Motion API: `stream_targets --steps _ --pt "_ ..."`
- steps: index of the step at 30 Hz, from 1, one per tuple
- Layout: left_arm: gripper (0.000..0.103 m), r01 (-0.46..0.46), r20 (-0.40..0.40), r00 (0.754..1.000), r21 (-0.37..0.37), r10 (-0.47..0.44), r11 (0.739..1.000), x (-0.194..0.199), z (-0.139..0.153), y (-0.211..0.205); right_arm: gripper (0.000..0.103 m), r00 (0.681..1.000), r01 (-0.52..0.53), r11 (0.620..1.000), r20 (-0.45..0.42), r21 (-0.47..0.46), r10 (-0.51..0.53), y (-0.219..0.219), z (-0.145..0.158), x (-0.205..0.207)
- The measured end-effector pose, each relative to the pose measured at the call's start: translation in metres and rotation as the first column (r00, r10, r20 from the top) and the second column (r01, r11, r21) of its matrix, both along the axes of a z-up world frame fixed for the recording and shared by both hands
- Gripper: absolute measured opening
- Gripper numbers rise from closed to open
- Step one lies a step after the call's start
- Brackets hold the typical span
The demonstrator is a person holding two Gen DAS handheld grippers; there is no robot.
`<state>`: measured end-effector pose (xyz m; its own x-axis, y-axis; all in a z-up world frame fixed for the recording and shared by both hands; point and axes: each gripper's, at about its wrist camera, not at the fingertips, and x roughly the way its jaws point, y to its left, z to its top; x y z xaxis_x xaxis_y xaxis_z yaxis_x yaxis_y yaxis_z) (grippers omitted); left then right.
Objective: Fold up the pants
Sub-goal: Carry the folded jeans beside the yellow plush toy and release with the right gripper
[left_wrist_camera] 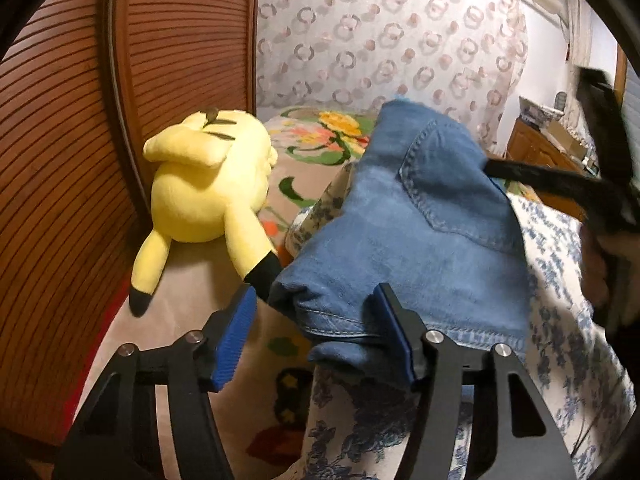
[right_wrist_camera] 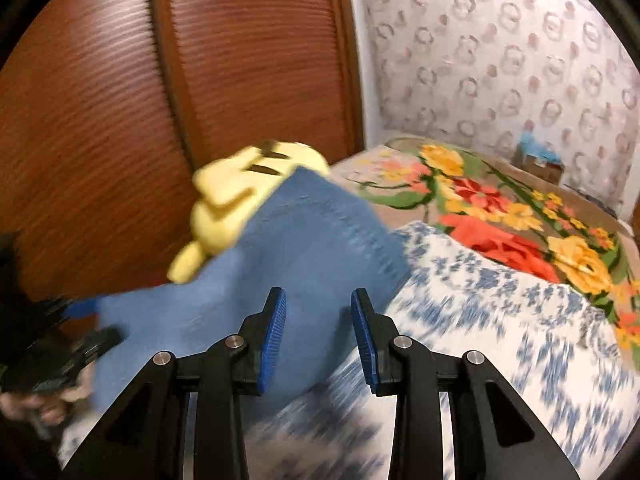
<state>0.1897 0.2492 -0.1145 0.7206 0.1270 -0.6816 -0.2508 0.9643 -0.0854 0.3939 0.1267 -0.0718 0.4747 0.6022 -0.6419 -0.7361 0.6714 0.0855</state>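
Both pairs of jaws stand open and we grip nothing with either. Our left gripper (left_wrist_camera: 316, 332) has its blue pads wide apart, with the hem end of the pants (left_wrist_camera: 404, 240) lying between them and against the right-hand pad, not pinched. Our right gripper (right_wrist_camera: 318, 336) is open more narrowly and hangs over the same blue denim (right_wrist_camera: 280, 276).

The pants sit folded in a compact bundle on the blue-flowered white quilt (left_wrist_camera: 568, 304), their far edge right by the yellow plush toy (left_wrist_camera: 208, 184).

We judge the main risk to be the loose fold: if we drag a pad across the hem, the top layer could slide and spring open. The right view is blurred, so that gripper seems to be moving fast, and we could snag the denim or nudge the toy.
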Motion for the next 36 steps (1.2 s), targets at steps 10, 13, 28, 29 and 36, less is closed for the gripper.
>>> stream_targets --steps 10,13,28,29,36 --pt "0.062 -0.017 -0.029 0.999 -0.012 0.016 1.000 0.000 -0.009 0.003 0.035 1.000 0.005 1.000 -0.025 -0.022 -0.005 0.028 -0.024 0.046" --pt "0.062 -0.024 -0.023 0.999 -0.011 0.024 1.000 -0.003 -0.004 0.001 0.035 0.999 0.027 1.000 -0.023 -0.014 -0.027 0.021 -0.013 0.040" --pt "0.064 0.073 0.084 0.994 0.040 -0.076 0.997 -0.025 0.049 -0.060 0.035 0.999 0.046 0.997 0.020 0.070 -0.047 -0.087 0.034 -0.080" --pt "0.064 0.086 0.088 0.992 0.040 -0.089 0.995 -0.025 0.052 -0.067 0.035 0.998 0.053 0.996 0.026 0.073 -0.055 -0.097 0.038 -0.088" --pt "0.064 0.174 0.114 0.977 0.051 -0.179 0.983 -0.025 0.065 -0.116 0.035 0.990 0.122 0.989 0.062 0.084 -0.127 -0.160 0.054 -0.138"
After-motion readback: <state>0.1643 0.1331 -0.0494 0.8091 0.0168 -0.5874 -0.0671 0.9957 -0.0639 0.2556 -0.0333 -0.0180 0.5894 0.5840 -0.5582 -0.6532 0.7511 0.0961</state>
